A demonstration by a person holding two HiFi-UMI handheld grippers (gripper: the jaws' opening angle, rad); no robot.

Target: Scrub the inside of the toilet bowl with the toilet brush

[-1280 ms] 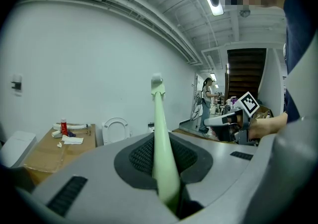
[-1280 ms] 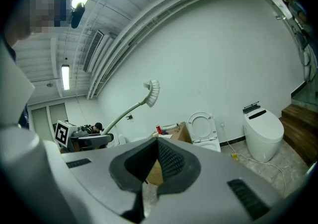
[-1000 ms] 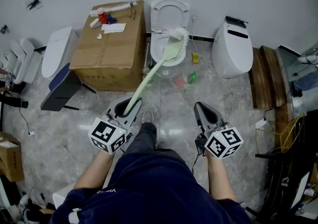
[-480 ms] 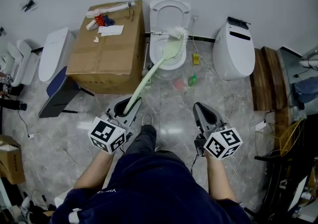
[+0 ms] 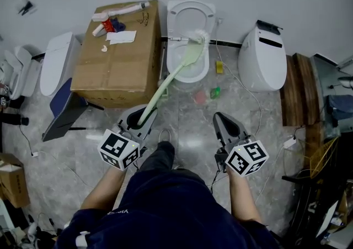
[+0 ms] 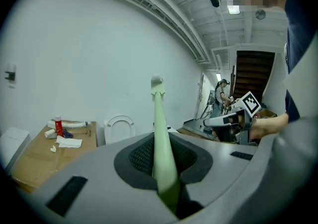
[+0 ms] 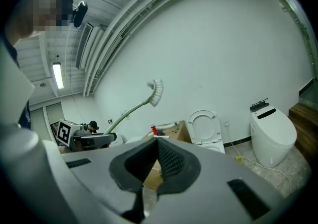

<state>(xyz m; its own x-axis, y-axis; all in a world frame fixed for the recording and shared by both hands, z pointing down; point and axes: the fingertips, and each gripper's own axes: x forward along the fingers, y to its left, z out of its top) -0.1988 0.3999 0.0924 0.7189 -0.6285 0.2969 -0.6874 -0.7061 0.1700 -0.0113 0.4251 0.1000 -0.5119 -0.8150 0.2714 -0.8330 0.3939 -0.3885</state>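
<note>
- Head view, near left: holds the left gripper (image 5: 144, 122) clamped on the pale green handle of the toilet brush (image 5: 171, 79).
- Slants the handle away to the far right, with the white bristle head lined up over the far rim of the toilet (image 5: 205, 71), its lid raised.
- Left gripper view: pinches the handle between both pads.
- Right gripper view: shows the right gripper (image 7: 151, 161) with jaws pressed together on nothing, and the bristle head up in the air.
- Sets the toilet just right of a cardboard box (image 5: 118, 60), with a second toilet (image 5: 262, 57) farther right.
</note>
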